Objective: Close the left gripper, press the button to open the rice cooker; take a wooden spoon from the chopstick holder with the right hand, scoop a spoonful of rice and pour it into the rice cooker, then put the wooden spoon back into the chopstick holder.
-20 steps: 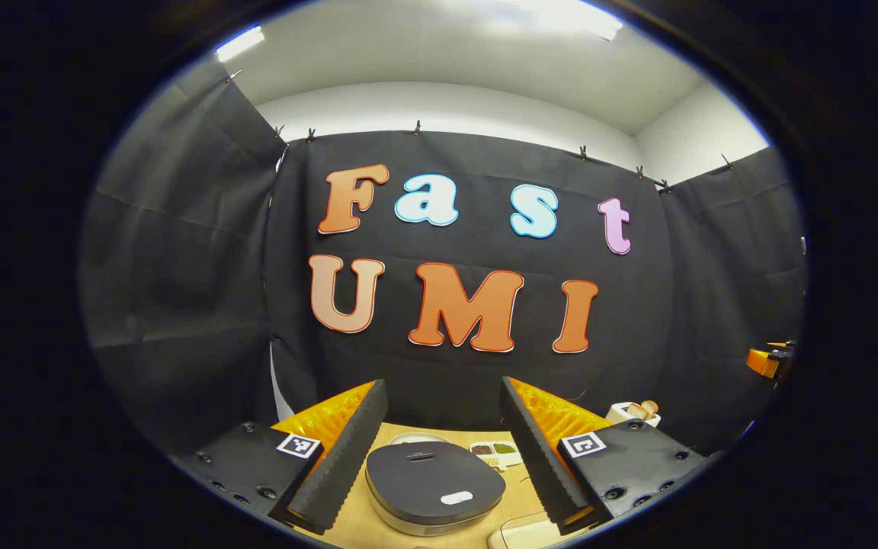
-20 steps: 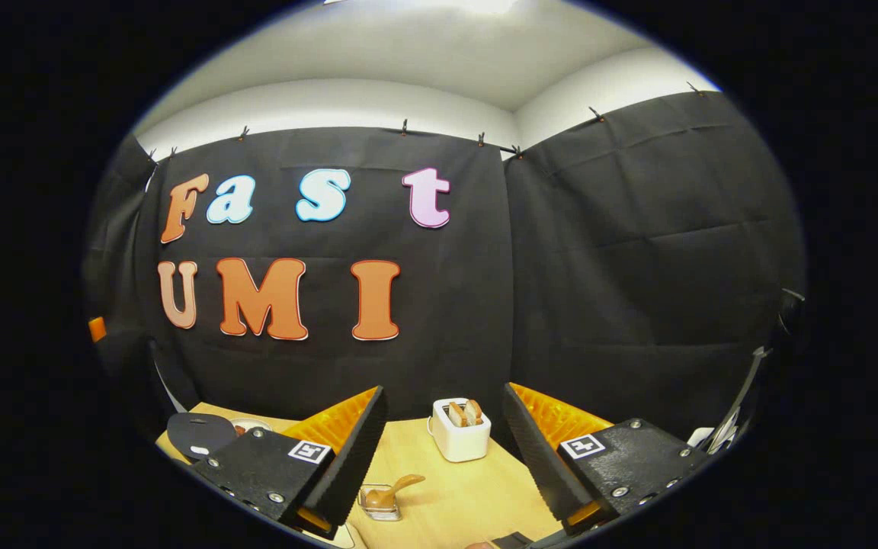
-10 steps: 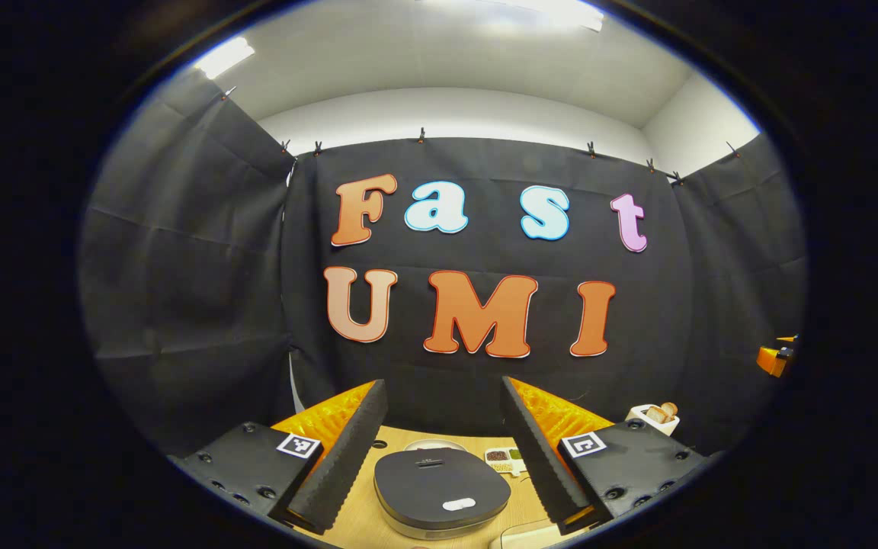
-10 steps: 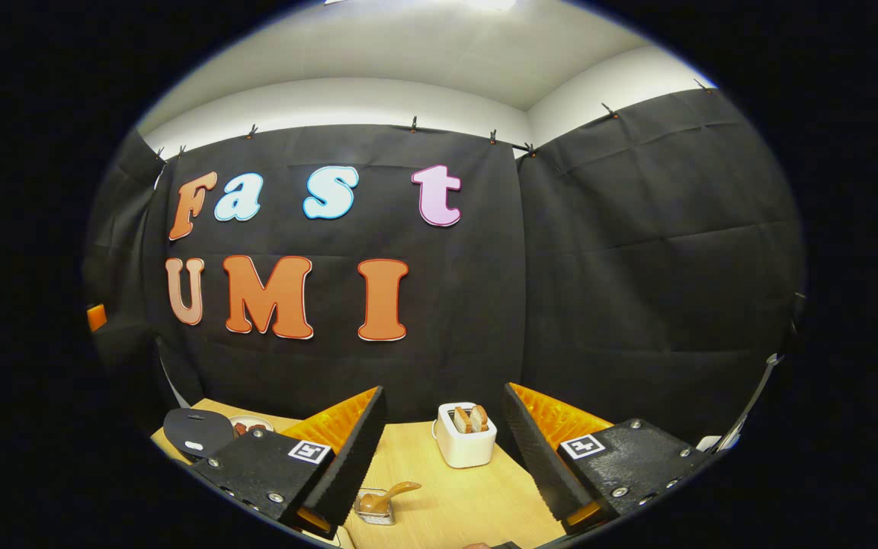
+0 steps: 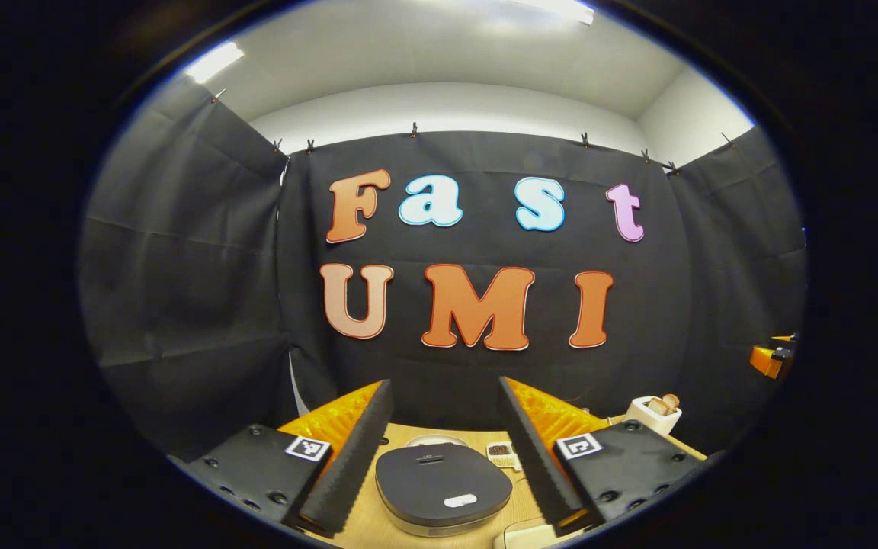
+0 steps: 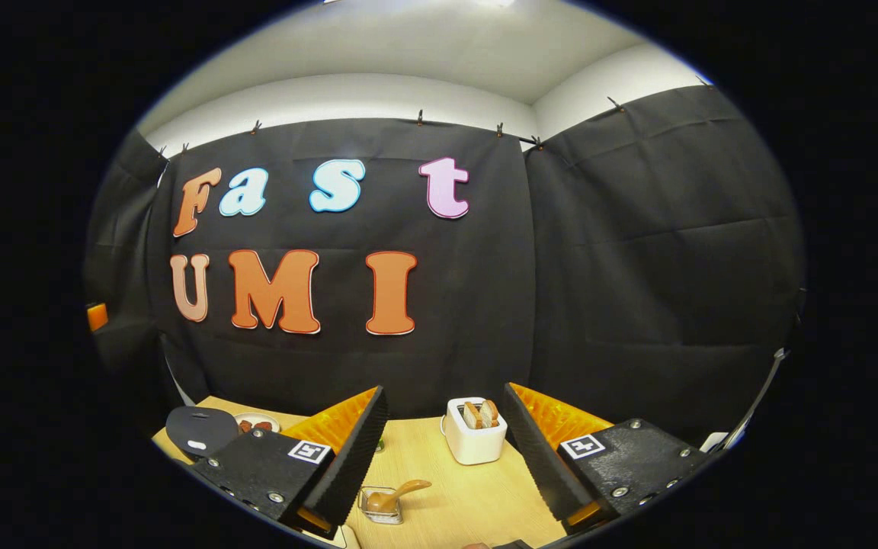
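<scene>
**Dark lid still down, nothing begun**

Left gripper view: the left gripper (image 5: 439, 450) is held with fingers wide apart above the rice cooker (image 5: 443, 488), seen at 6 o'clock; its lid is shut and the pale button (image 5: 459, 501) unpressed. Compared with a second ago, the cooker is seen slightly smaller and lower.

Right gripper view: the right gripper (image 6: 443, 450) is spread apart and empty. The wooden spoon (image 6: 395, 493) is seen in a clear holder (image 6: 379, 505) at 6 o'clock, untouched; the toaster (image 6: 475, 435) has shifted rightward.

No readable text stands on the rice cooker (image 5: 443, 488) or the toaster (image 6: 475, 441).
</scene>
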`<move>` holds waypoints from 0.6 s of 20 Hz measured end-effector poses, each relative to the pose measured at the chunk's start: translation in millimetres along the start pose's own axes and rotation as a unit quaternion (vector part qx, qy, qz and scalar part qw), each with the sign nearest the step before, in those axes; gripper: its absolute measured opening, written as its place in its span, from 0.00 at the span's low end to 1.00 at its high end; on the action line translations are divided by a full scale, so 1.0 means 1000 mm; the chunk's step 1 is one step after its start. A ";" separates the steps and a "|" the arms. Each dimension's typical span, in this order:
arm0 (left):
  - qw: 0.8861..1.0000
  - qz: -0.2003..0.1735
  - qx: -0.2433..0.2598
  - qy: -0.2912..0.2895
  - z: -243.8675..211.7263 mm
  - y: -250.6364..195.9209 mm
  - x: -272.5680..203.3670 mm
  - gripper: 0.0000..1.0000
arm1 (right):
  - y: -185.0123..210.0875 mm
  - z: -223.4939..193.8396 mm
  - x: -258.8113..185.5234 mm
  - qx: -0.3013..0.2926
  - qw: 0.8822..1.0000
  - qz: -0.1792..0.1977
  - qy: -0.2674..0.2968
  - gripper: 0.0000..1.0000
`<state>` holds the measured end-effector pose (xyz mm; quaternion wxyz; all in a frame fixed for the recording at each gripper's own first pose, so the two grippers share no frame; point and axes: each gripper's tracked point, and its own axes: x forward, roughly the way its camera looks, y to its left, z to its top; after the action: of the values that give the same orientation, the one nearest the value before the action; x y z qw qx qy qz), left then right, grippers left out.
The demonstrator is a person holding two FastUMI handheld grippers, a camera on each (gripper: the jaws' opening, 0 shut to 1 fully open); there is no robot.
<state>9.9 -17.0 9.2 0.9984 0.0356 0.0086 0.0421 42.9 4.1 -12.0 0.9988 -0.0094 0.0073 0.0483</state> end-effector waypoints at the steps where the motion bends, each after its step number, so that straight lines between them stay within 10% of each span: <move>1: 1.000 0.000 0.002 0.003 -0.002 0.002 0.001 0.77 | 0.001 -0.001 0.000 -0.001 1.000 0.000 0.000 0.94; 8: 1.000 0.005 0.000 0.022 -0.014 0.007 0.002 0.18 | 0.002 -0.006 0.002 -0.003 1.000 0.000 0.009 0.94; 12: 0.999 -0.001 -0.012 0.031 -0.026 0.009 0.003 0.05 | 0.004 -0.009 0.003 -0.007 1.000 0.000 0.013 1.00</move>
<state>11.3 -6.3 -15.8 0.9981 0.0223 0.0395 0.0425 44.9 7.8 -20.7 0.9985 -0.0174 0.0197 0.0485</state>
